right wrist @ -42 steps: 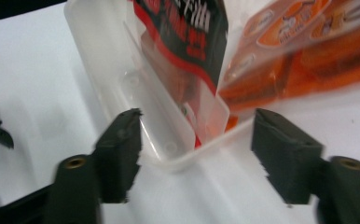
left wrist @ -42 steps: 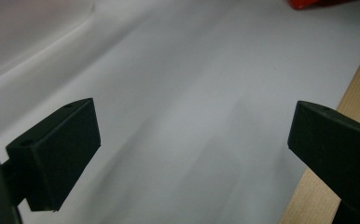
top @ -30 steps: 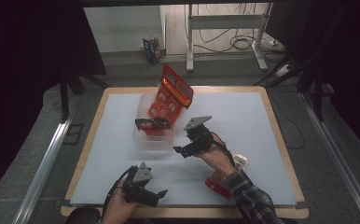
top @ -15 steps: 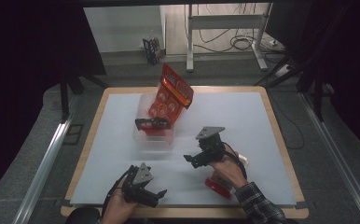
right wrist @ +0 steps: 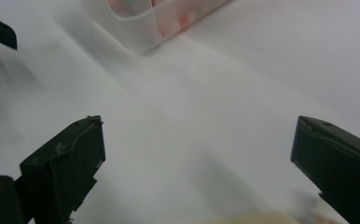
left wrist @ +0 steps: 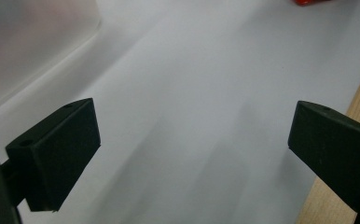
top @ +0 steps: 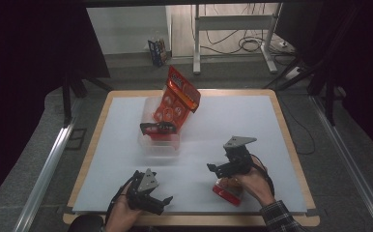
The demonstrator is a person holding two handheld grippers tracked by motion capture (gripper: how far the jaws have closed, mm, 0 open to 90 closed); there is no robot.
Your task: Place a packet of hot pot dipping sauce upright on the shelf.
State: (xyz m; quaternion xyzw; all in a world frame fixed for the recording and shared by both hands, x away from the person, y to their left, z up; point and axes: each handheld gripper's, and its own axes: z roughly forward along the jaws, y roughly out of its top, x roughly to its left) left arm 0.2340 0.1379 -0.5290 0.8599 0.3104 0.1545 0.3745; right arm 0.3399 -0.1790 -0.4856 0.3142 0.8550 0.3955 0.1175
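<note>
The right gripper (top: 218, 167) is in the lower right of the high view, and its jaws stand wide with nothing between them; they have just been opening and then closed back a little. In the right gripper view there is bare white mat (right wrist: 225, 116) between the jaws. Just below this gripper in the high view, near the bottom edge of the mat, a small red packet (top: 228, 192) lies flat, partly under the hand. The left gripper (top: 161, 199) rests at the lower left of the frame, also wide open and empty, with the mat between its jaws in the left gripper view. Further up, left of centre, stands a clear tub (top: 159, 142). A big red bag (top: 177, 102) leans upright in it, and a dark packet (top: 156, 128) lies at its front. I judge that the work is to collect the snacks into the tub: two things are already in, and the red packet is not yet picked up. It seems the right gripper must take it next.
</note>
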